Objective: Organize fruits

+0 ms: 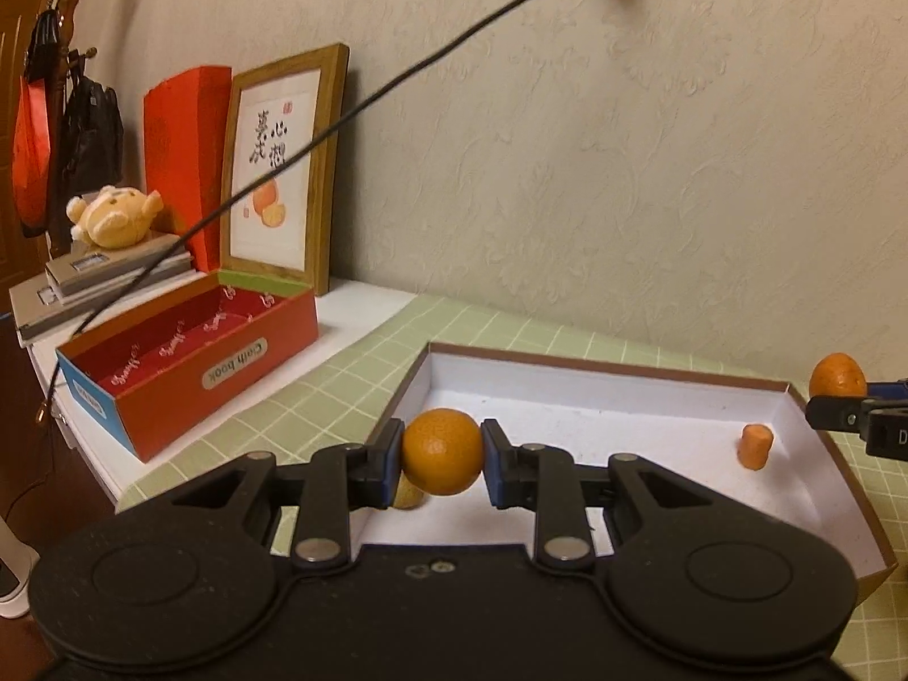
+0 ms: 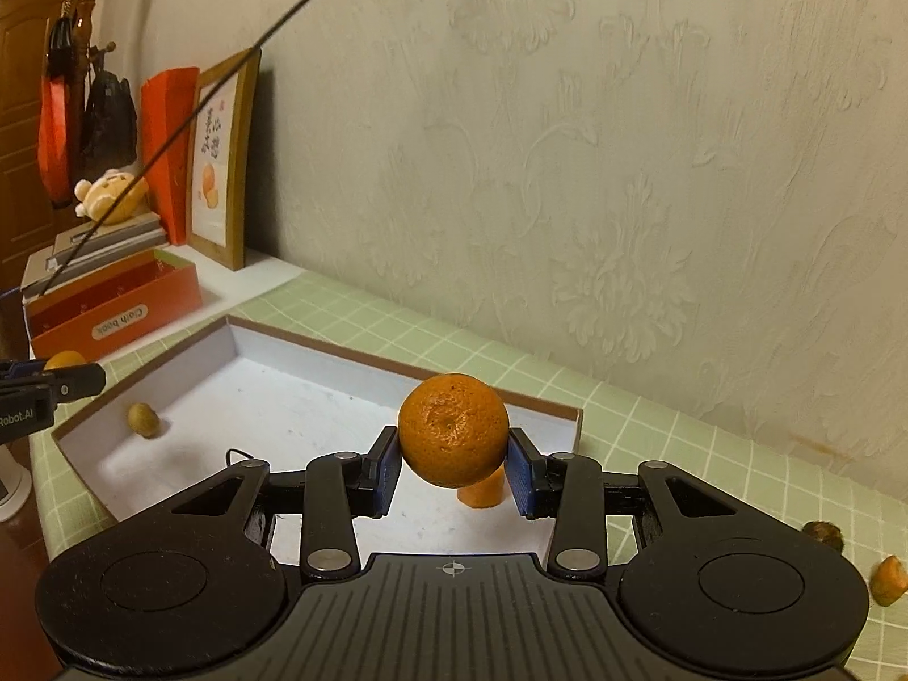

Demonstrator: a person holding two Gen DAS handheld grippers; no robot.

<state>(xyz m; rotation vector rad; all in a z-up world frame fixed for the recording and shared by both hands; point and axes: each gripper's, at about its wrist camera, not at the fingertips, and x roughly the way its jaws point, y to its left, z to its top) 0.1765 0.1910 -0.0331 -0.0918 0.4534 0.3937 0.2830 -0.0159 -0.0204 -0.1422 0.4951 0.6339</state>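
Each gripper clamps a fruit above the white box (image 1: 624, 391): the left gripper (image 1: 443, 461) holds a small orange (image 1: 443, 458), the right gripper (image 2: 454, 468) a mandarin (image 2: 453, 428), over a carrot piece (image 1: 755, 446).

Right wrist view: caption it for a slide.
Right gripper holds an orange above the white box.

wall (image 1: 624, 142): pale embossed wallpaper | door (image 2: 17, 113): brown wood, left | coat rack (image 1: 65, 28): bags hung | light: dim, warm
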